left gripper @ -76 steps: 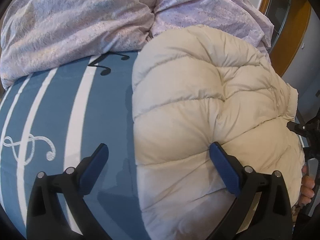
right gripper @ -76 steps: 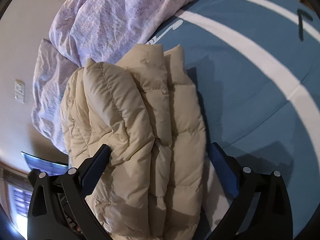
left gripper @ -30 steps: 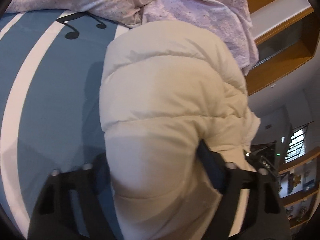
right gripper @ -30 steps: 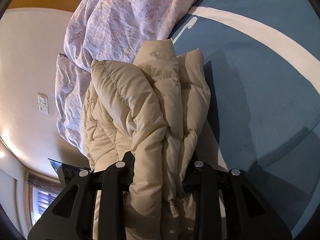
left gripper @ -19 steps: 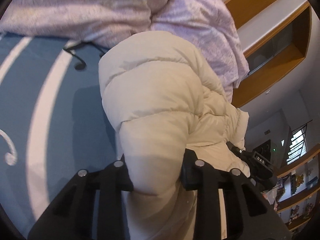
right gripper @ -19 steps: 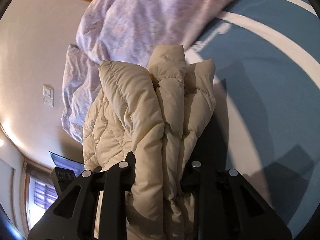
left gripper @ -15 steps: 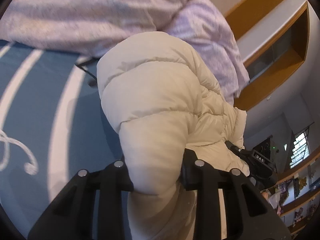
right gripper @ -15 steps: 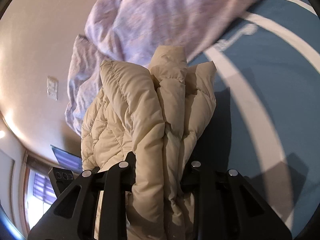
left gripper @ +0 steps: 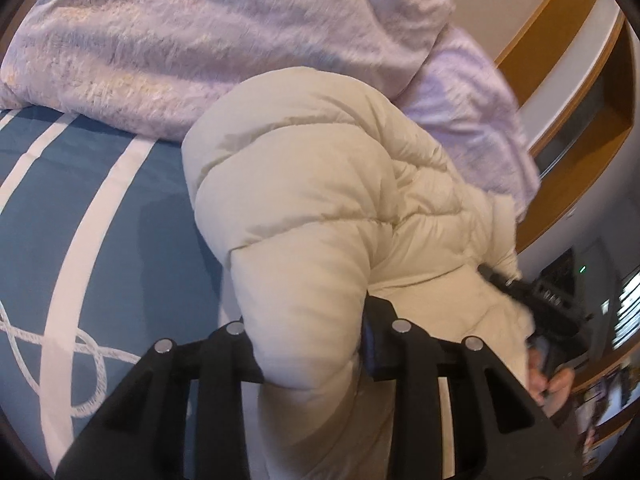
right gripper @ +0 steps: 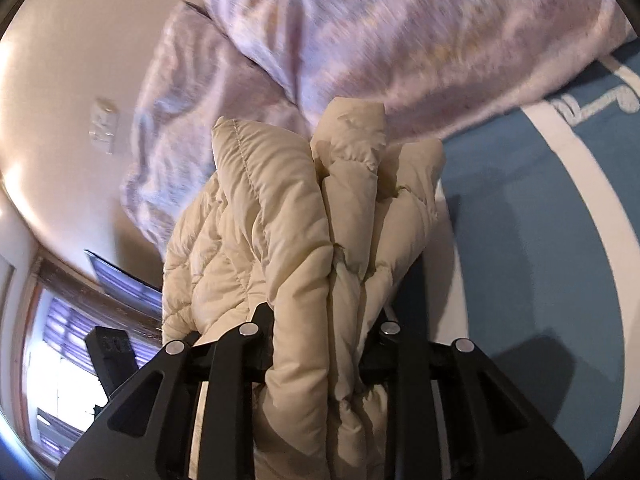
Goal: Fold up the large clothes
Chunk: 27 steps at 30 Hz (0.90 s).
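Duvet [left gripper: 208,40] bunched behind jacket [left gripper: 320,208] | bedspread [left gripper: 120,220] beneath | left tool [left gripper: 308,344], right tool [right gripper: 320,328] pinching jacket

Blue sheet [left gripper: 132,216] lying open at my 9 o'clock, passable. Lilac duvet [left gripper: 224,40] heaping across 11 to 1, blocking. Cream puffer jacket [left gripper: 320,200] bulging dead ahead between my jaws. Other gripper [left gripper: 536,300] and hand [left gripper: 550,384] crowding 3 o'clock.
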Motion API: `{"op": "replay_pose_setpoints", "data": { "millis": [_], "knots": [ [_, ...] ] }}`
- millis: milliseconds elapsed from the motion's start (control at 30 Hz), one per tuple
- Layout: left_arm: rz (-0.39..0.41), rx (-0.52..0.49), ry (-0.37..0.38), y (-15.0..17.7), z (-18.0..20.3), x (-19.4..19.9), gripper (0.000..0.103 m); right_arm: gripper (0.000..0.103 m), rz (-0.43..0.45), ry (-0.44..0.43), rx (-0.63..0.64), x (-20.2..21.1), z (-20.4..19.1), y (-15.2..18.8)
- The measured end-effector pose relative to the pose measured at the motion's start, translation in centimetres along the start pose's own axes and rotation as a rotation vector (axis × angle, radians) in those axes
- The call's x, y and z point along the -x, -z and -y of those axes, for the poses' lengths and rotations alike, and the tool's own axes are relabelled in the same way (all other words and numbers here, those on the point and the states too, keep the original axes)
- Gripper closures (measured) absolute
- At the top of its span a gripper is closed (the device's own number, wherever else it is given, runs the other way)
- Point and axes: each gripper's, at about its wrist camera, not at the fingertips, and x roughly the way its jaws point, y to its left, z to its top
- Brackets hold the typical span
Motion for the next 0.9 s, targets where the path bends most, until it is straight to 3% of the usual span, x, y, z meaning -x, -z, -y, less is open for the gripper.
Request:
{"op": "replay_pose_setpoints", "data": {
  "millis": [100,267,400,500,633,767,833,900],
  "knots": [
    [-0.005,-0.044,-0.045,0.5,-0.3,-0.9,0.062,0.078,-0.004,0.006,-0.023,-0.7,1.2,0.6],
    [0.012,-0.111,-0.14,0.5,0.8,-1.1,0.053,0.063,0.001,0.078,-0.027,-0.6,1.4,1.4],
    [0.036,-0.162,-0.215,1.0,1.8,0.1,0.044,0.053,0.041,0.187,0.057,1.5,-1.0,1.6],
    [0.07,-0.189,-0.278,1.2,2.2,1.1,0.031,0.049,0.085,0.23,0.107,3.4,-2.3,1.8],
    [0.13,-0.204,-0.308,0.8,2.9,3.1,0.023,0.048,0.161,0.301,0.22,5.4,-5.5,2.2],
    [0.159,-0.222,-0.324,0.2,4.2,3.9,0.018,0.048,0.162,0.322,0.343,4.1,-9.2,2.6],
    [0.164,-0.239,-0.344,-0.1,5.0,3.8,0.016,0.039,0.156,0.33,0.395,2.9,-10.6,2.7],
    [0.161,-0.253,-0.374,-0.5,5.6,3.4,0.016,0.038,0.166,0.35,0.436,1.9,-11.5,2.7]
  ]
}}
